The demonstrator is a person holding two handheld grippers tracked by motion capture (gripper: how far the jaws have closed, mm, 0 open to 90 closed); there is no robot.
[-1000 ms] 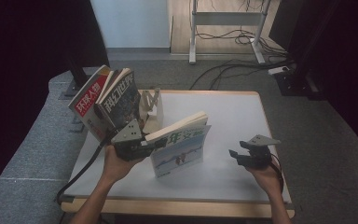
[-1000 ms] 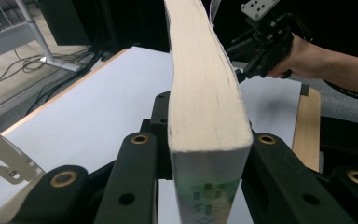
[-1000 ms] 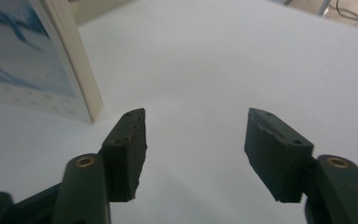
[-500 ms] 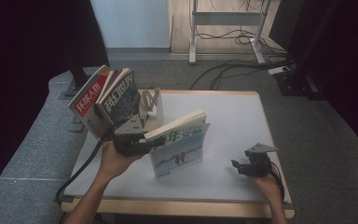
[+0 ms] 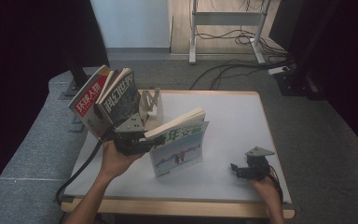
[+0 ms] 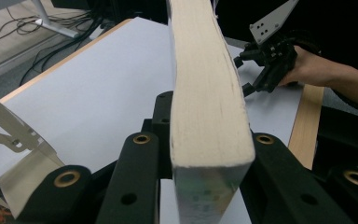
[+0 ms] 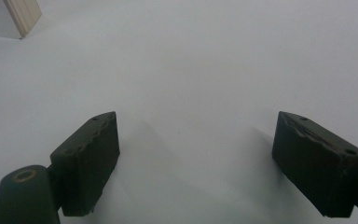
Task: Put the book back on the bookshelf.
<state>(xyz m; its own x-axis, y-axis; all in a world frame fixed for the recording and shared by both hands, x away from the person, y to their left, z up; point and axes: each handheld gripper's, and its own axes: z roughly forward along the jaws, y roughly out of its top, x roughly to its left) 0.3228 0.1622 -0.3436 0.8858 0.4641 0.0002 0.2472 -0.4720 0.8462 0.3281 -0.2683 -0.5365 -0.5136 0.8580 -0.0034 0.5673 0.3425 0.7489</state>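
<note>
High view: I hold the left gripper [image 5: 131,140] clamped on the spine end of a book [image 5: 179,147] with a pale blue cover, which stands upright on the table [image 5: 233,116] near its front left. The grip sits at the bound edge so that the pages stay together and the book keeps vertical while it is carried toward the rack. In the left gripper view the fingers [image 6: 135,172] press on both covers of the book [image 6: 205,93], and the cream page block runs away from the camera between them. Two other books [image 5: 107,100] lean to the left in a metal bookstand [image 5: 150,105] at the table's left rear; I judge that the held book is kept upright so that it can slide in beside them. The right gripper [image 5: 242,170] rests low at the table's front right, well apart from the book, presumably parked there so that it does not obstruct the left arm's path. In the right gripper view its fingers [image 7: 91,161] stand wide with nothing but bare table between them; they have just been opening. A corner of the book [image 7: 9,18] shows at the upper left of that view.
</note>
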